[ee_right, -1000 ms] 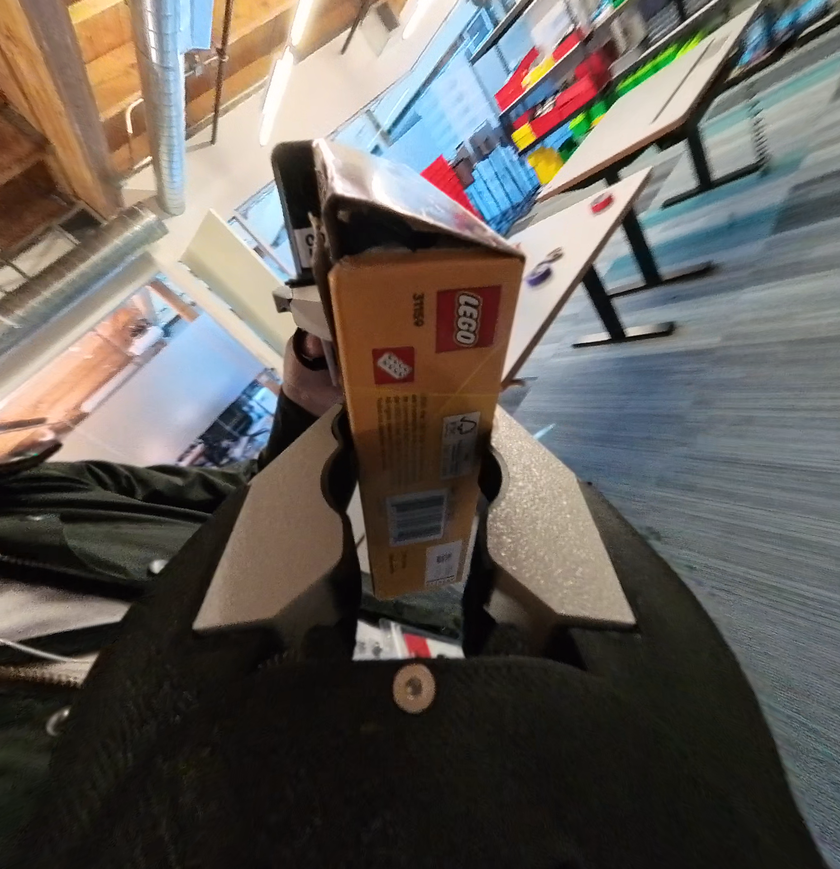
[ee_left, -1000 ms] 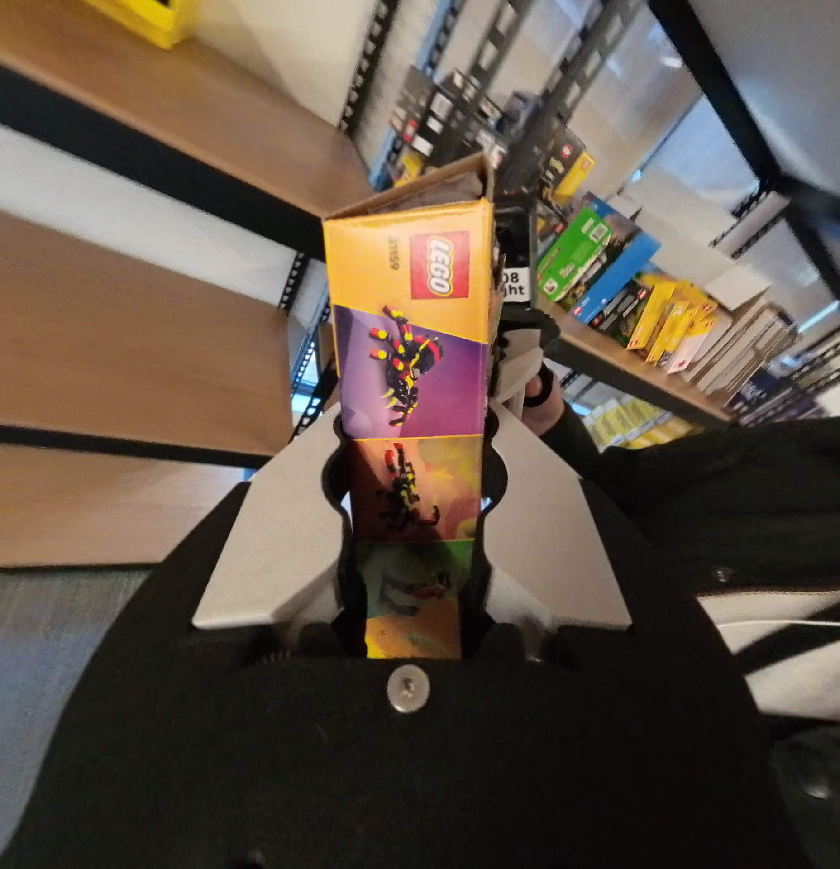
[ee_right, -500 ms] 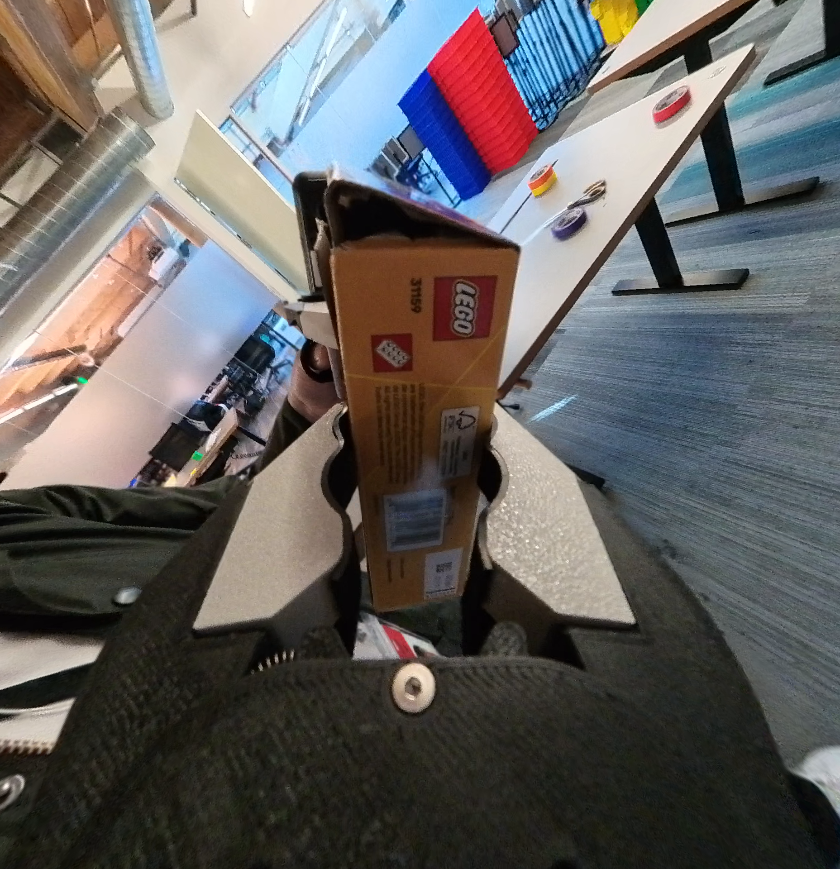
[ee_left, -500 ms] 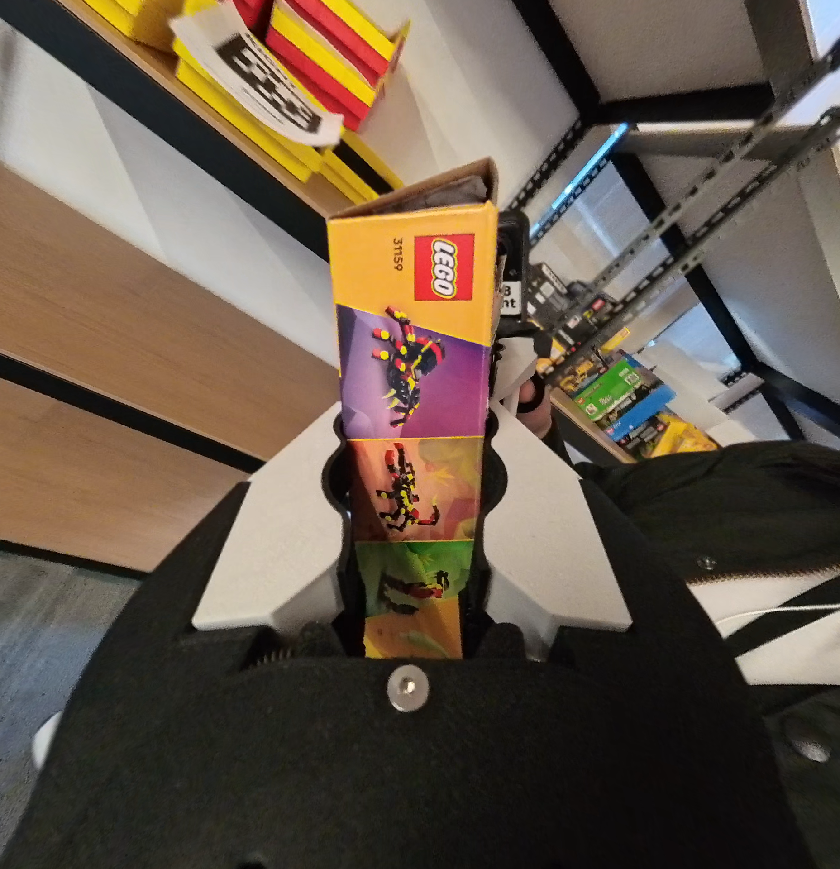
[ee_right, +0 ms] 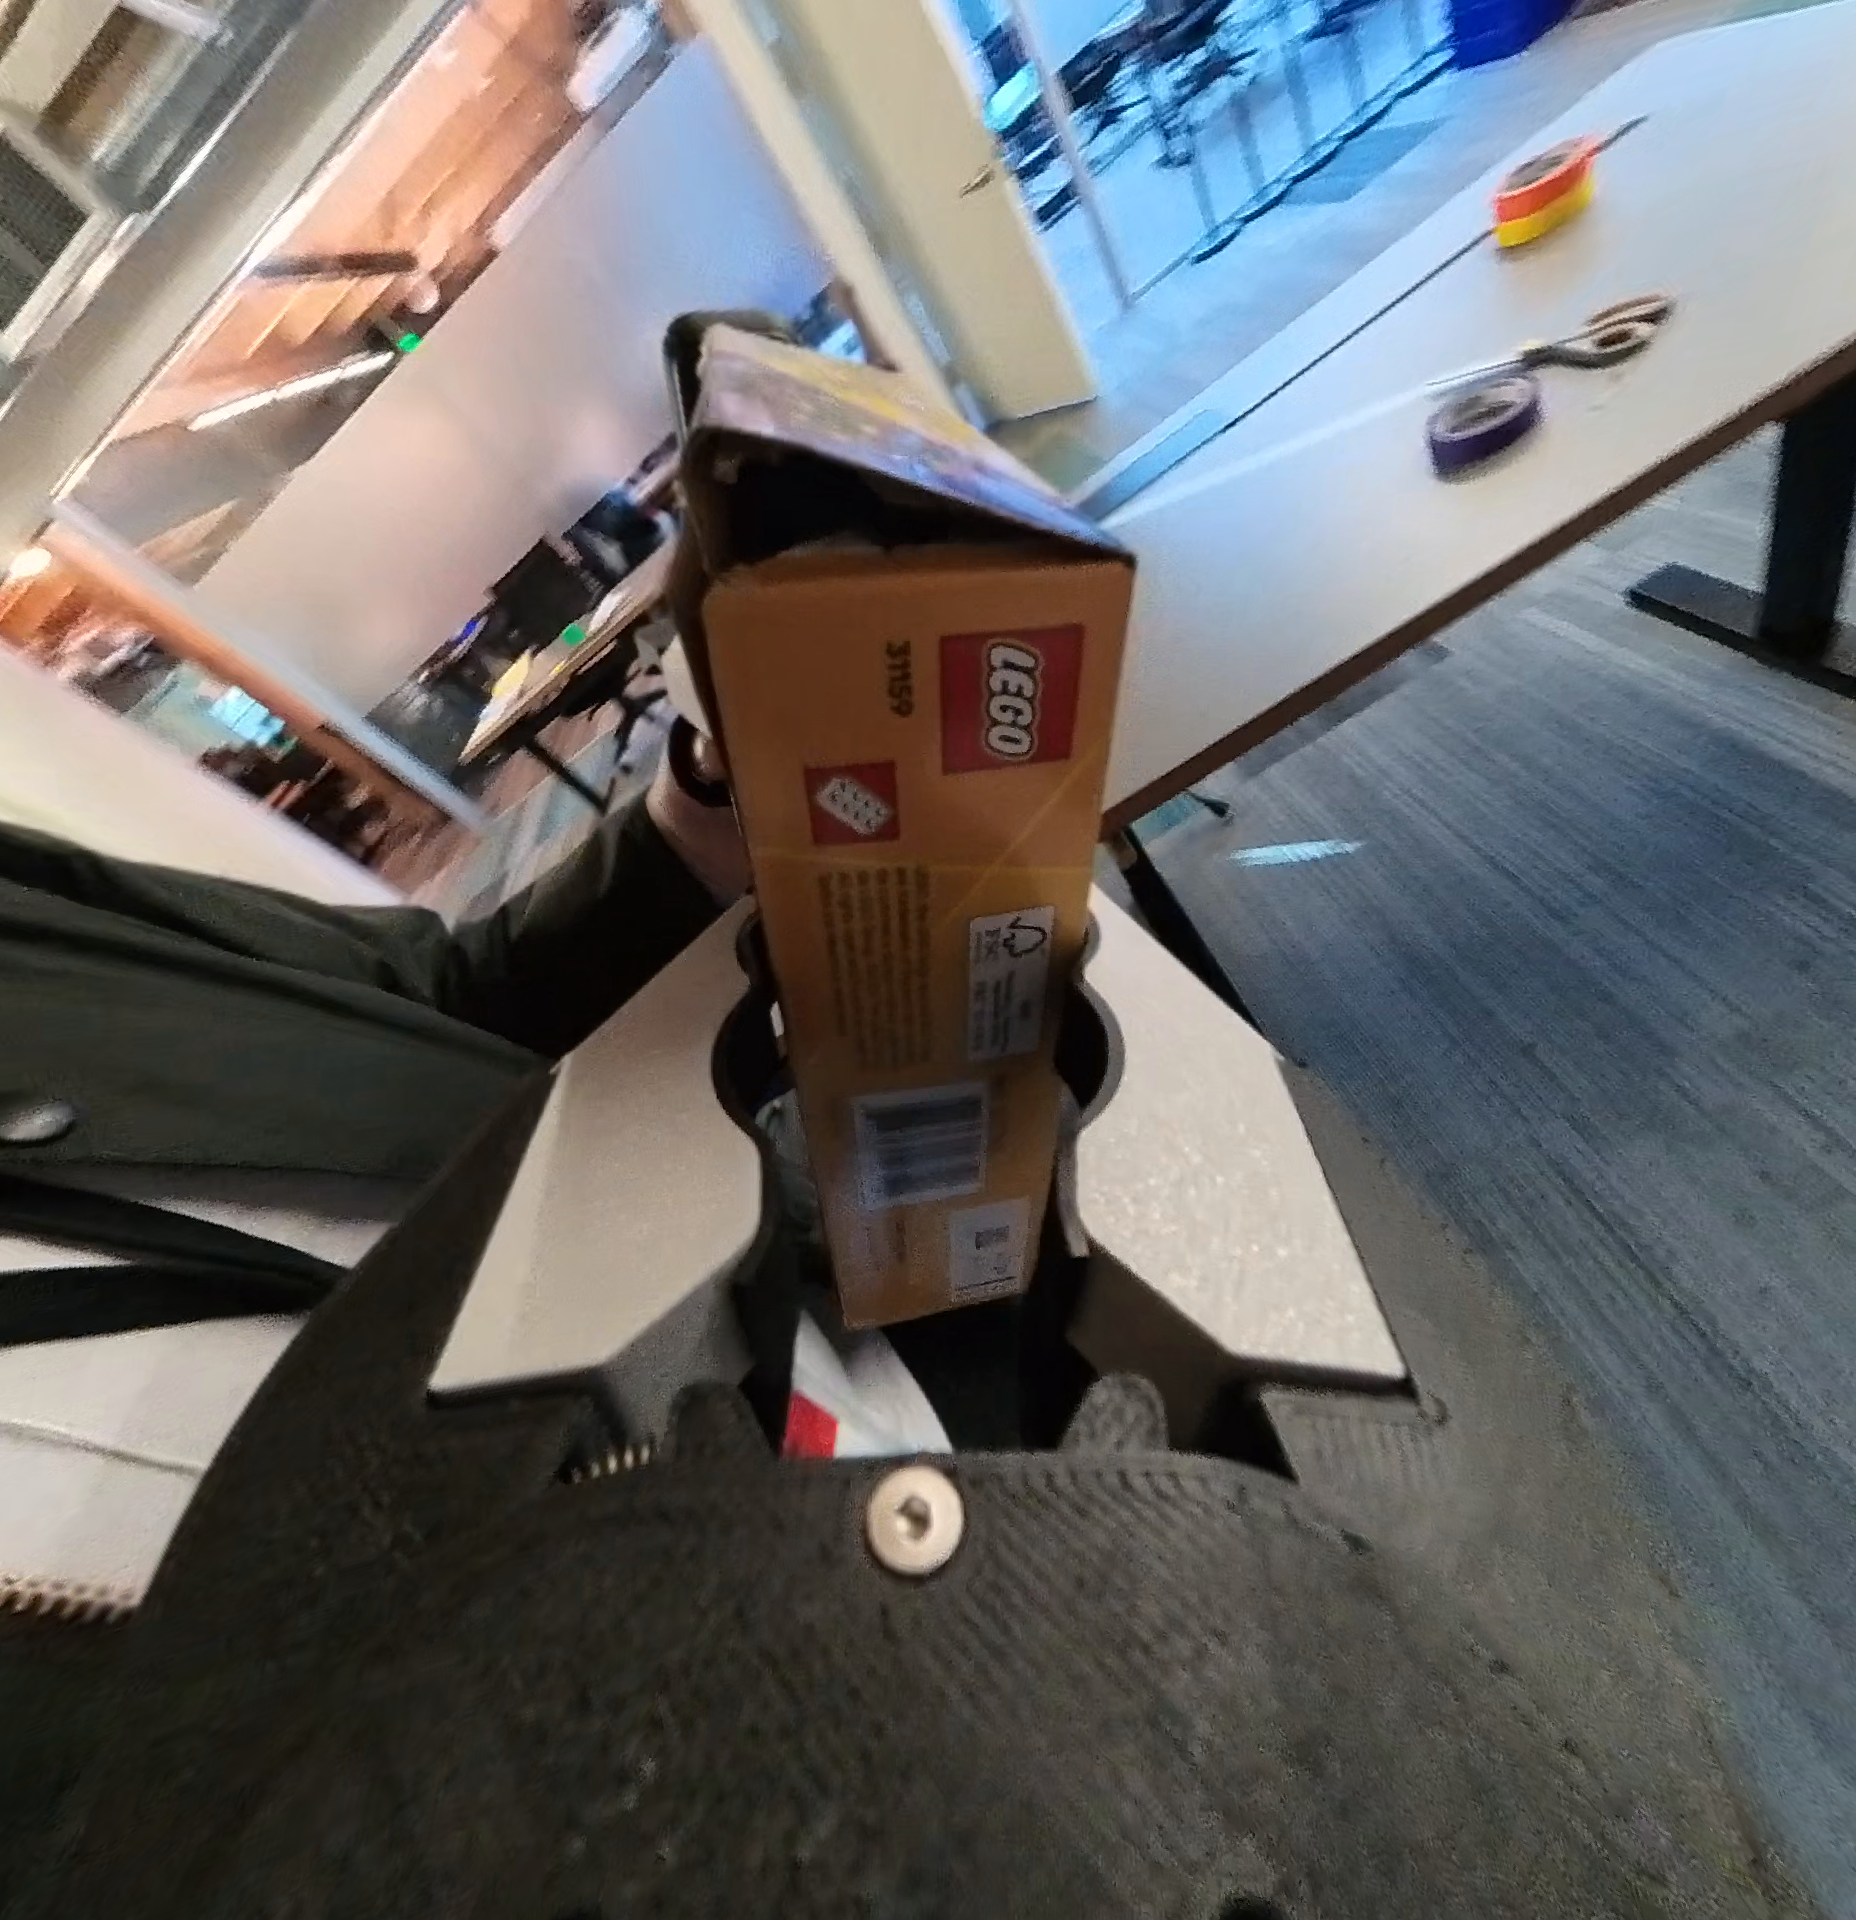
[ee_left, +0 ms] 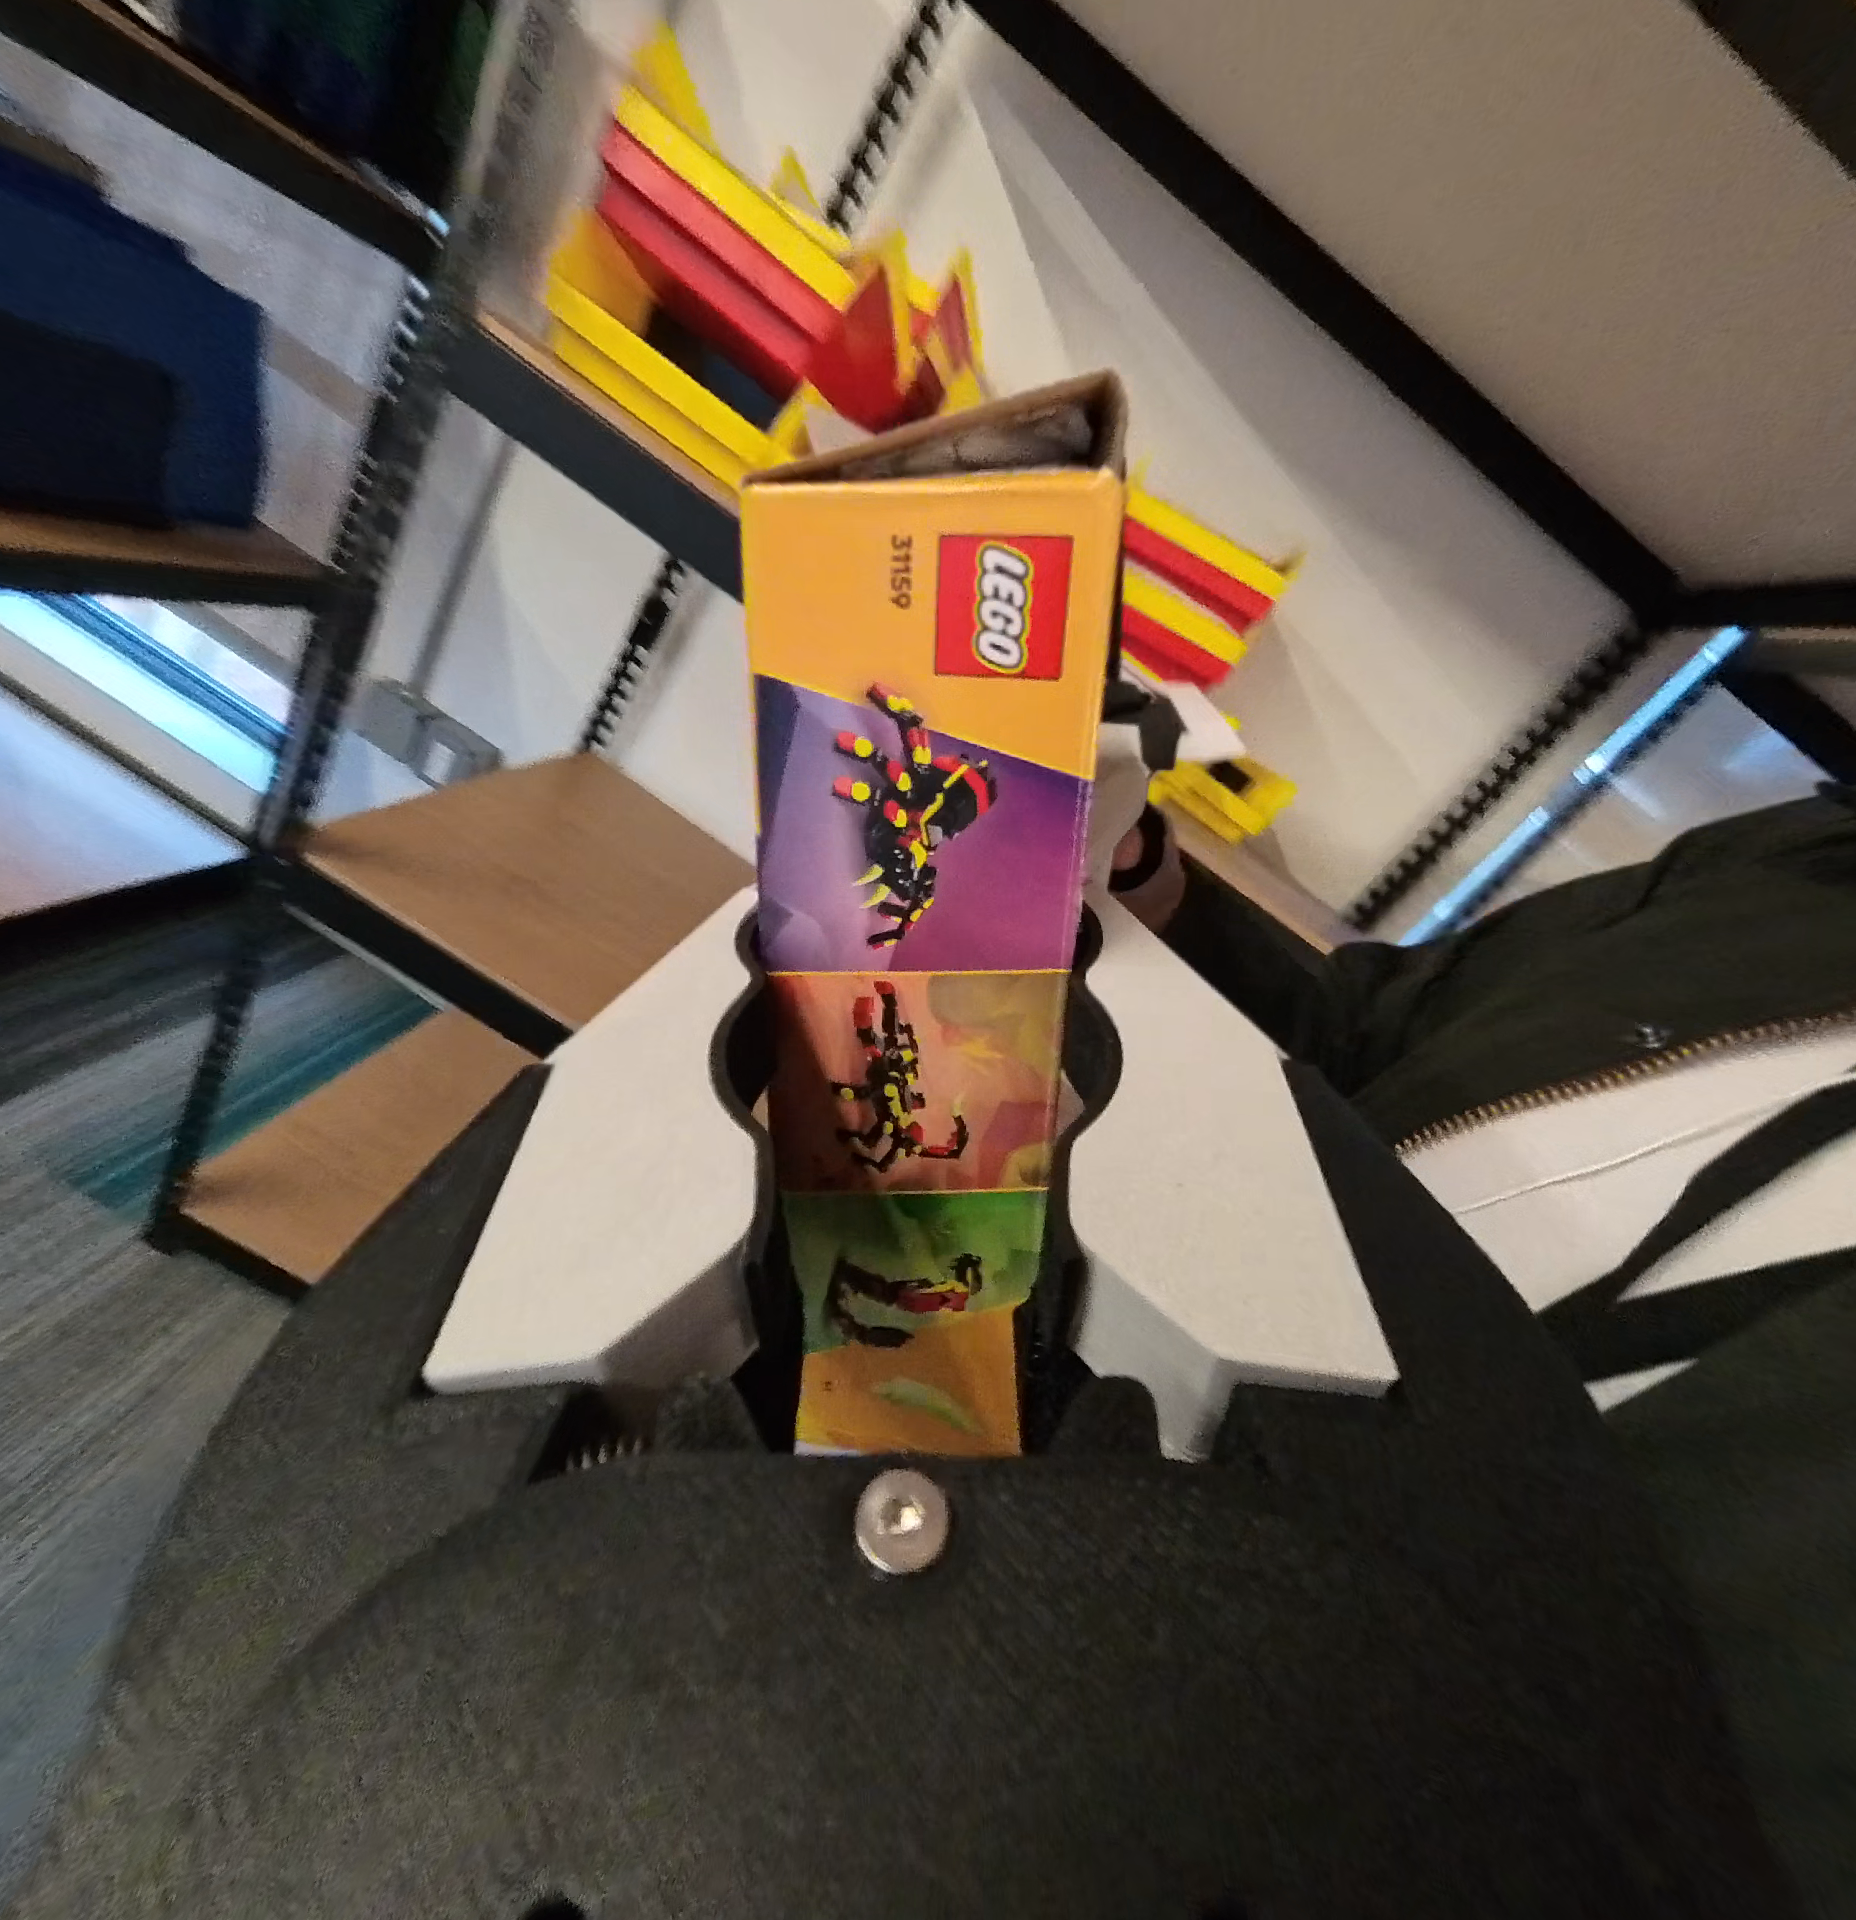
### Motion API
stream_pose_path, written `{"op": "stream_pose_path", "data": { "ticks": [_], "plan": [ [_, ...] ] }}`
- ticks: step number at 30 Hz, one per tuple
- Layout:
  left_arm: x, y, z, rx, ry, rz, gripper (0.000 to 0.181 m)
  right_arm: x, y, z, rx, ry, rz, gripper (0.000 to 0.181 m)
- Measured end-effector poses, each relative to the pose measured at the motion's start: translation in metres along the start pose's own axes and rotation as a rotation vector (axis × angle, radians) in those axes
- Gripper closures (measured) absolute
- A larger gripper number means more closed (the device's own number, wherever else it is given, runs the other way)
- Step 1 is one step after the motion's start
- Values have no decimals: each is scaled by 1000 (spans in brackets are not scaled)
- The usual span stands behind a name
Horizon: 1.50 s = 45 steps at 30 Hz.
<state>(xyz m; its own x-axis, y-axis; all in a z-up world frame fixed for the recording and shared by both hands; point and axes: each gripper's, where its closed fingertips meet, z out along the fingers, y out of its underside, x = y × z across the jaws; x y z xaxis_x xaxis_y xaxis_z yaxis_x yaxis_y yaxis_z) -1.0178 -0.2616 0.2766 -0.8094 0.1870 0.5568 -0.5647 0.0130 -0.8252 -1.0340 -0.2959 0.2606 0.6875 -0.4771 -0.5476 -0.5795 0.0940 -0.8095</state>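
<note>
Nearest you, your left gripper [ee_left: 919, 1039] has its two pale fingers [ee_left: 633, 1174] pressed against the long sides of a toy box [ee_left: 919, 831], clamped on it with the picture edge facing the camera. Your right gripper [ee_right: 919, 1039] is closed on the same box [ee_right: 924, 883] from the opposite edge, the one with the barcode panel, so the box hangs in the air between the two, clear of any surface.

It is thin printed cardboard, so I judge it light and fairly stiff along its length but easy to crush across the flat faces. The glossy print will likely slide a little under smooth fingers. In both views the far end stands open, one panel bowed outward with a dark gap, and that end will give if you squeeze there. Keep your hold where it is now, low on the narrow edges where the folded corners stiffen it.

In the right wrist view something white and red [ee_right: 862, 1403] shows under the box's near end; I cannot tell what it is.

Behind the box in the left view is your other hand [ee_left: 1142, 842] and a dark sleeve [ee_left: 1526, 987], then a wooden shelf [ee_left: 519, 862] and red and yellow boxes [ee_left: 716, 270]. In the right view, farther off, a white table [ee_right: 1423, 416] carries rolls of tape [ee_right: 1480, 416].
</note>
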Motion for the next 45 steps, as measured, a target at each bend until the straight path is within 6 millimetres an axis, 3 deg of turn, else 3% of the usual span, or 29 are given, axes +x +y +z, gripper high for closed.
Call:
{"op": "stream_pose_path", "data": {
  "ticks": [5, 13, 19, 26, 30, 32, 37, 45],
  "plan": [
    [-73, -29, -53, 70, -151, 82, 129, 60, -33, 76, -91, -160, -111, 130],
    [-201, -66, -167, 106, -371, 126, 129, 150, -73, 230, -202, -368, -223, 130],
    [-295, -98, -239, 74, -477, 106, 129, 219, -107, 332, -278, -475, -219, 131],
    [-387, -140, -306, 252, -597, -32, 128, 289, -148, 432, -447, -670, -140, 132],
    [-414, -183, -344, 568, -583, -192, 127, 313, -166, 475, -566, -826, 41, 132],
    [-430, -189, -364, 613, -674, -201, 130, 321, -169, 494, -631, -867, 96, 132],
    [-449, -183, -399, 671, -827, -292, 131, 331, -166, 535, -801, -988, 181, 132],
    [-428, -167, -451, 844, -819, -328, 130, 300, -159, 586, -897, -1085, 254, 132]
  ]
}}
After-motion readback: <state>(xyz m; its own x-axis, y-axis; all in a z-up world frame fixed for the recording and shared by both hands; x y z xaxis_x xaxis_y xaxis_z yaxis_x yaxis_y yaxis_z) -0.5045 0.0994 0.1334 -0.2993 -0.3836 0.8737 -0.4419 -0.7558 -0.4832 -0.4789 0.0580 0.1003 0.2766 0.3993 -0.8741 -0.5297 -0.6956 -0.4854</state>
